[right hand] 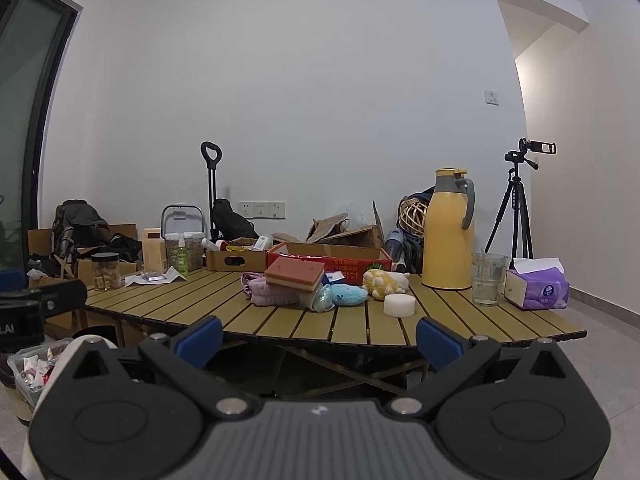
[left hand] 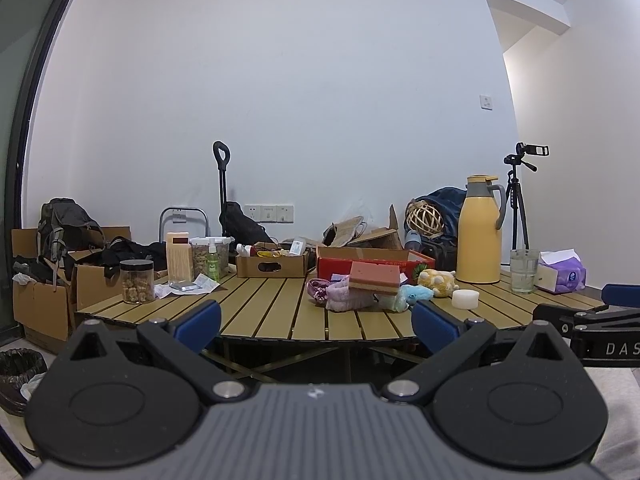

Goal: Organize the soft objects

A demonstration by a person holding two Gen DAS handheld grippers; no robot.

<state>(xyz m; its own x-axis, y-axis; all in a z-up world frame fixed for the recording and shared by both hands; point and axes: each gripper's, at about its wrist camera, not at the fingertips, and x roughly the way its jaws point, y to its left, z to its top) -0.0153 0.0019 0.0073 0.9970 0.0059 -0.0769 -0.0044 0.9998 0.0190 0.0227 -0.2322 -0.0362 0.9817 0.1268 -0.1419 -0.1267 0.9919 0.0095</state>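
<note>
**Both grippers wide and empty, short of the table; soft pile ahead**

Currently the left gripper [left hand: 316, 322] is spread wide, blue pads far apart, nothing between them. Right gripper [right hand: 319, 338]: same state, wide and empty. Both are held short of the near edge of the slatted table [left hand: 256, 312], off its surface. The right gripper's black body shows at the right edge of the left wrist view.

Soft things sit straight ahead of both tools, clustered mid-table, in front of a red box [right hand: 348, 264].

- Sponge block [right hand: 294, 274], count 1: pink-red top, pale yellow layer beneath, rectangular, tilted, resting on the pile.
- Purple-pink cloth [right hand: 266, 294], count 1 bundle: fuzzy, crumpled, under the sponge block's left end. How many pieces are in it cannot be told.
- Blue plush [right hand: 348, 295], count 1: light blue, lying just right of the pile.
- Yellow plush [right hand: 382, 283], count 1: yellow with pale spots, behind and right of the blue one, touching or nearly so.
- White round sponge [right hand: 399, 305], count 1: a flat puck, alone, nearest the right gripper's right finger, apart from the plush.

Farther right: 1 yellow thermos [right hand: 448, 232], 1 clear glass [right hand: 488, 280], 1 purple tissue pack [right hand: 538, 288].

Far left: 1 brown-filled jar [left hand: 137, 281] with black lid.
</note>
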